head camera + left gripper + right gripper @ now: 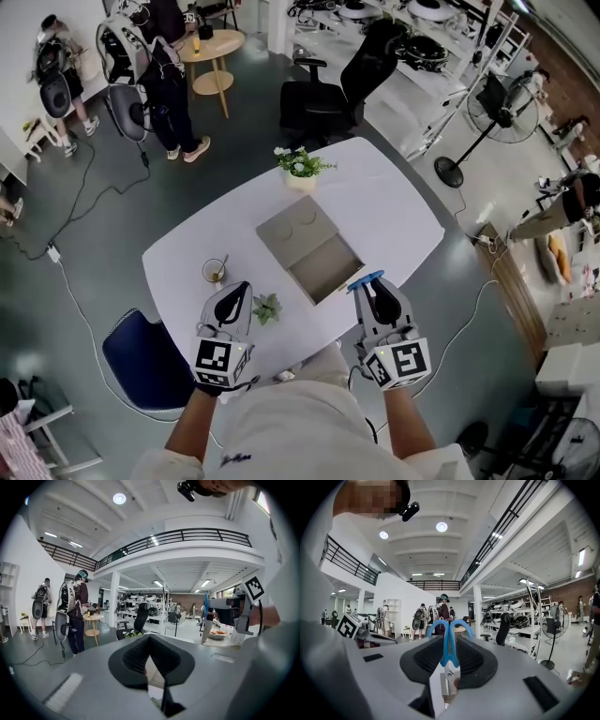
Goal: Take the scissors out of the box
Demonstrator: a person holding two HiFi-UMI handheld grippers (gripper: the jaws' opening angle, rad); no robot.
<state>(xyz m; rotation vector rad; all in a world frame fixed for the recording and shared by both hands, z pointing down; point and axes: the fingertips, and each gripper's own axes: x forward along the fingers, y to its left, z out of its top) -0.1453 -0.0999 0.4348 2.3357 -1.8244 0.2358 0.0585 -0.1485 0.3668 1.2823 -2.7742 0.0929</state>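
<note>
My right gripper [377,287] hangs just past the near right corner of the open cardboard box [298,232] and is shut on a pair of blue-handled scissors [366,280]. In the right gripper view the scissors [449,637] stand upright between the pads, handle loops on top, blades hidden below. The scissors are above the white table [394,211], outside the box's empty compartment. My left gripper [238,292] hovers over the table's near edge, shut with nothing in it. The left gripper view shows its pads [136,656] pressed together and the scissors [206,616] off to the right.
A cup [214,271] and a small green plant [266,307] sit beside my left gripper. A flower pot [301,169] stands at the table's far edge. A blue chair [145,352] is at the near left, a black office chair [328,94] beyond the table. People [171,75] stand far left.
</note>
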